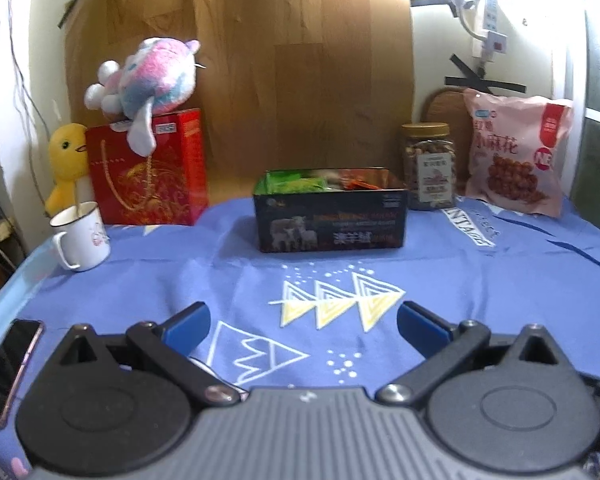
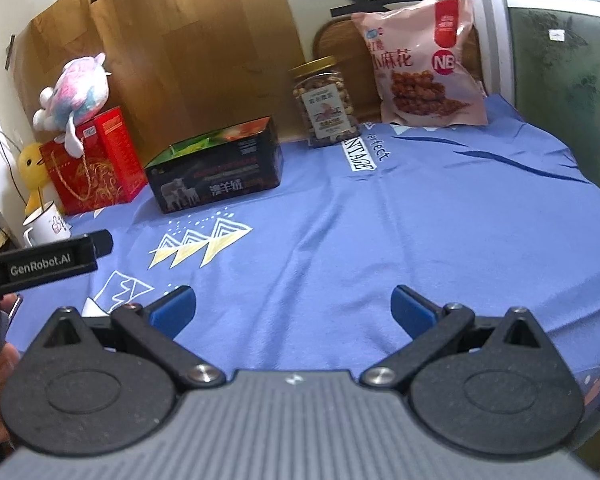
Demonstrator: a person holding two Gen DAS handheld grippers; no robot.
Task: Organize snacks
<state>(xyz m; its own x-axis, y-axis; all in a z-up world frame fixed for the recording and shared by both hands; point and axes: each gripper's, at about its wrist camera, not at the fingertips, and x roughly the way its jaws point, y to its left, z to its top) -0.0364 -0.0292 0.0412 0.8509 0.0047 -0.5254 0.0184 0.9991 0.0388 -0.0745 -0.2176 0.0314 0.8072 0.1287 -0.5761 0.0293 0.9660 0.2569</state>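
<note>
A black open box (image 1: 330,216) with green and orange snack packets inside stands at the back middle of the blue cloth; it also shows in the right wrist view (image 2: 216,172). A jar of nuts (image 1: 429,166) (image 2: 327,102) and a pink snack bag (image 1: 516,160) (image 2: 424,60) stand to its right. My left gripper (image 1: 302,326) is open and empty, low over the cloth, well in front of the box. My right gripper (image 2: 292,308) is open and empty over the cloth. The left gripper's body (image 2: 48,266) shows at the left of the right wrist view.
A red gift bag (image 1: 148,168) with a plush toy (image 1: 148,76) on top, a yellow duck toy (image 1: 66,160) and a white mug (image 1: 82,238) stand at the back left. A phone (image 1: 10,364) lies at the left edge. A blue cloth (image 1: 500,300) covers the table.
</note>
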